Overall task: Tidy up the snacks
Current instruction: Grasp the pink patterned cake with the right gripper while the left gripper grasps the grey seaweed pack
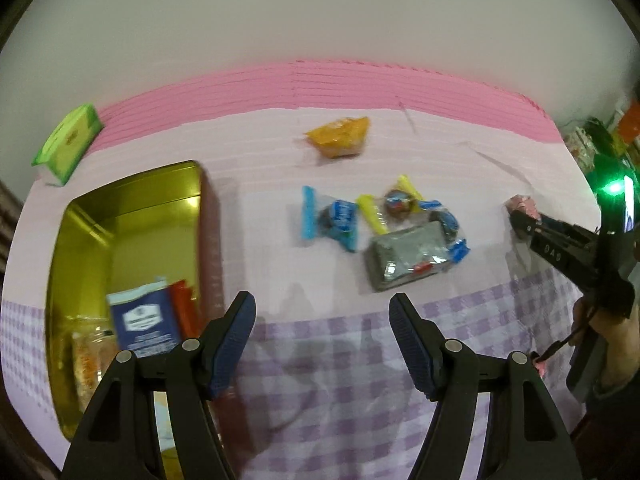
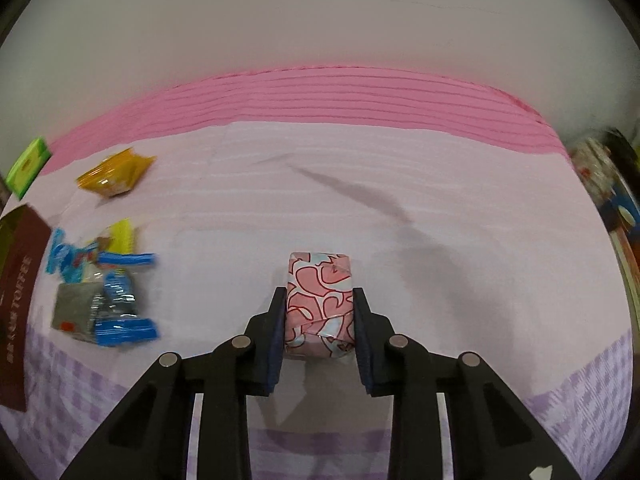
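Snack block [image 2: 320,304], glossy pink heart-print wrap, boxy: right gripper [image 2: 319,312] jaws clamped on it; left gripper [image 1: 322,316] jaws wide, empty.

A: What near the left gripper [image 1: 322,312] can't be read?

B: Left of its fingers, the gold tin [image 1: 120,216] is cut by the near edge; the navy packet [image 1: 146,320] inside is blurred, print illegible.

A: Beyond the right gripper [image 2: 320,312]?

B: The pink wrapped snack [image 2: 320,300] is partly covered by both pads. Far left, the blue-wrapped candies [image 2: 108,280] are smeared.
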